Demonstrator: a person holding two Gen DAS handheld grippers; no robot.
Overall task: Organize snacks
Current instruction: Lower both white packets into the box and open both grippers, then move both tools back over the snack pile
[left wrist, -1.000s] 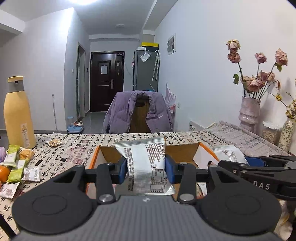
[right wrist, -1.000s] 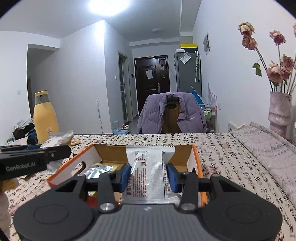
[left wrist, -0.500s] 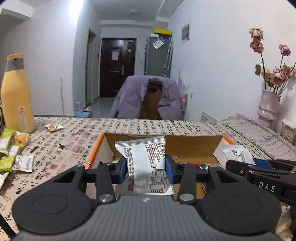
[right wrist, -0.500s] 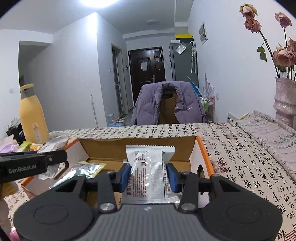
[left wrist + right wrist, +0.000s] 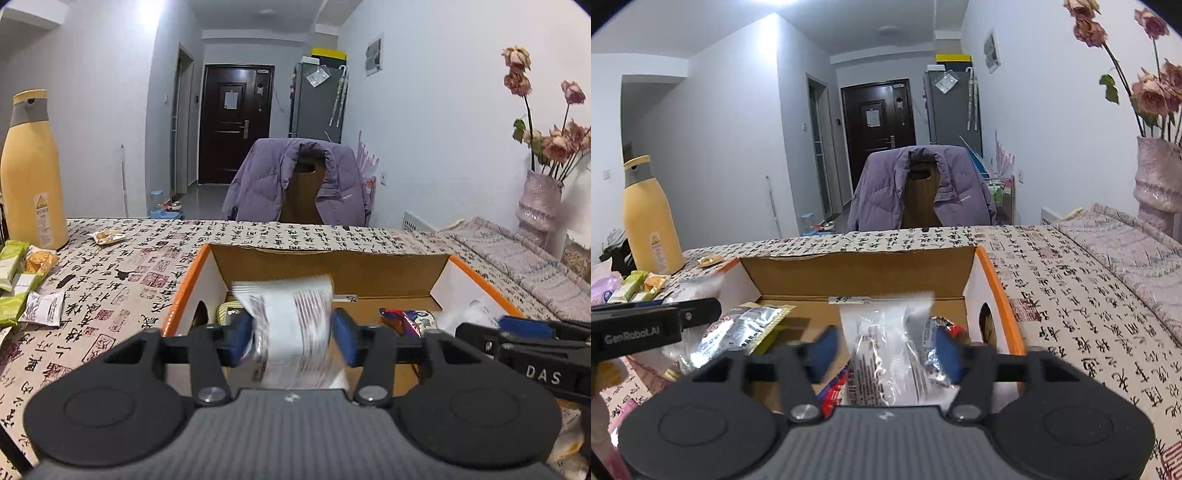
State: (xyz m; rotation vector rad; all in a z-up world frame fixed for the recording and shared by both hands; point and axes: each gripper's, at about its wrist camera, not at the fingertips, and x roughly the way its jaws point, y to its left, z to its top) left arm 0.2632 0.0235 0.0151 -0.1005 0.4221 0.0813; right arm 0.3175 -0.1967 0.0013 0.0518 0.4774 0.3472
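An open cardboard box with orange sides [image 5: 184,291] [image 5: 997,295] sits on the script-printed tablecloth, and both grippers hang over its near edge. The jaws of my left gripper [image 5: 293,341] are opening. A white printed snack packet [image 5: 295,328] is between its blue pads, motion-blurred and slipping loose. My right gripper [image 5: 884,352] is also opening, and a clear-and-white packet [image 5: 886,343] stands between its pads with a gap on each side. Inside the box lie a silver-yellow packet [image 5: 746,328] and a red-blue packet [image 5: 410,321].
A tall yellow bottle [image 5: 31,177] and several loose snacks [image 5: 22,291] are on the table's left. A vase of dried roses [image 5: 539,210] stands at the right by a folded cloth. A chair with a purple jacket [image 5: 299,181] is behind the table.
Both grippers came down closer to the box. Their jaws, which pinched a packet each, have spread apart, and both packets now look blurred and loose.
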